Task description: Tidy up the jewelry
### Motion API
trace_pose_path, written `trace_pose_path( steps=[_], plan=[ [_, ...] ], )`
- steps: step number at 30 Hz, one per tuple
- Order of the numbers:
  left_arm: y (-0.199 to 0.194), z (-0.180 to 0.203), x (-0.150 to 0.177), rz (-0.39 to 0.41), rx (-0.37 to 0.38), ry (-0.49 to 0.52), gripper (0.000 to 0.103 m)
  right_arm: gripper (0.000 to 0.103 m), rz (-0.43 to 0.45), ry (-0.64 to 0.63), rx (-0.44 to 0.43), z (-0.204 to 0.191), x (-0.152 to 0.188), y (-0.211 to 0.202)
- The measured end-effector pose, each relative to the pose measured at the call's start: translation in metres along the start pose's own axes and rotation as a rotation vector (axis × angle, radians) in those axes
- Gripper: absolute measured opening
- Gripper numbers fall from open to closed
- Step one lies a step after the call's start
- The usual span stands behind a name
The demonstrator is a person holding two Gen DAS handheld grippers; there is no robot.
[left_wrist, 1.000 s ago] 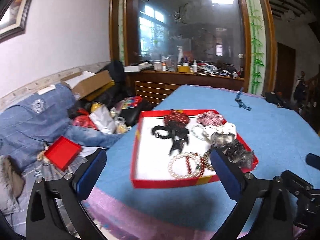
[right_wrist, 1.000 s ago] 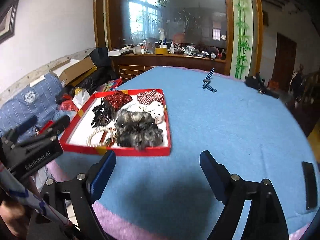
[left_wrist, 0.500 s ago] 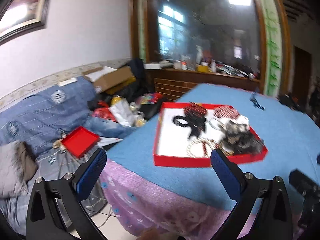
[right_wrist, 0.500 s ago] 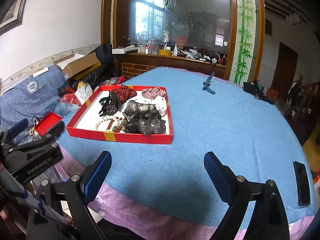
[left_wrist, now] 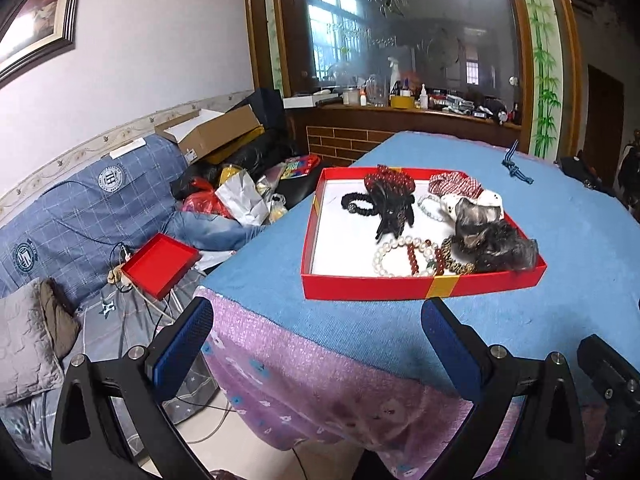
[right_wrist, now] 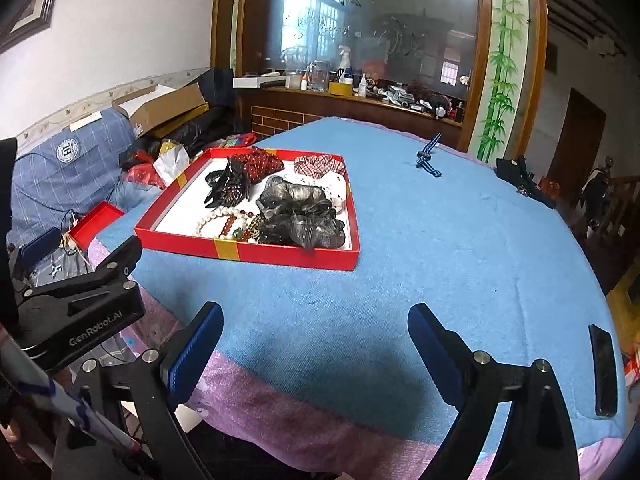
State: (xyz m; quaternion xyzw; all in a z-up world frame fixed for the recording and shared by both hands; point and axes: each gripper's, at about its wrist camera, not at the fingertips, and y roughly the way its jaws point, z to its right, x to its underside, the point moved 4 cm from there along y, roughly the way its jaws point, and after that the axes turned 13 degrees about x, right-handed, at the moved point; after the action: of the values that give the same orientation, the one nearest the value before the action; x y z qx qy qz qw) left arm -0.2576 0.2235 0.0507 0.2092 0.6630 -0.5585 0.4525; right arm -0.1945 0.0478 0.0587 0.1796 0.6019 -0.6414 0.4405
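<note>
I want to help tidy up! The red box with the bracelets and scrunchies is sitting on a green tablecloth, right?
Not quite: the tablecloth is blue, not green, as the right wrist view shows. The red box with the bracelets and scrunchies does sit on it.

White wall (left_wrist: 140, 60), blue sofa (left_wrist: 80, 208) (cluttered), dark glass partition (right_wrist: 380, 24).

One red tray (left_wrist: 360, 288), one pearl bracelet (left_wrist: 390, 258), two red-patterned scrunchies (left_wrist: 390, 180), one black claw clip (left_wrist: 394, 216)

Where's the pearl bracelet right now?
The pearl bracelet lies in the red tray, against its near wall, left of the dark red bead strand; both wrist views show it.
</note>
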Motion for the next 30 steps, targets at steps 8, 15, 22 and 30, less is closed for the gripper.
trace_pose_path(
  steps=[8,15,22,30],
  plan=[
    [0.0046,-0.001,0.0062,-0.022,-0.004,0.007,0.103,0.096,-0.013,-0.021,-0.002,-0.0073,0.0021,0.0009],
    [0.0082,0.0015,0.0078,-0.046,0.01,0.001,0.103,0.096,-0.027,-0.026,-0.002,-0.0094,0.0028,0.0041],
    [0.0076,0.0044,0.0082,-0.043,0.002,0.011,0.103,0.096,-0.034,-0.021,0.0,-0.0083,0.0037,0.0043],
    [0.0084,0.0058,0.0088,-0.054,-0.002,0.028,0.103,0.096,-0.044,-0.025,-0.001,-0.0094,0.0051,0.0048]
  ],
)
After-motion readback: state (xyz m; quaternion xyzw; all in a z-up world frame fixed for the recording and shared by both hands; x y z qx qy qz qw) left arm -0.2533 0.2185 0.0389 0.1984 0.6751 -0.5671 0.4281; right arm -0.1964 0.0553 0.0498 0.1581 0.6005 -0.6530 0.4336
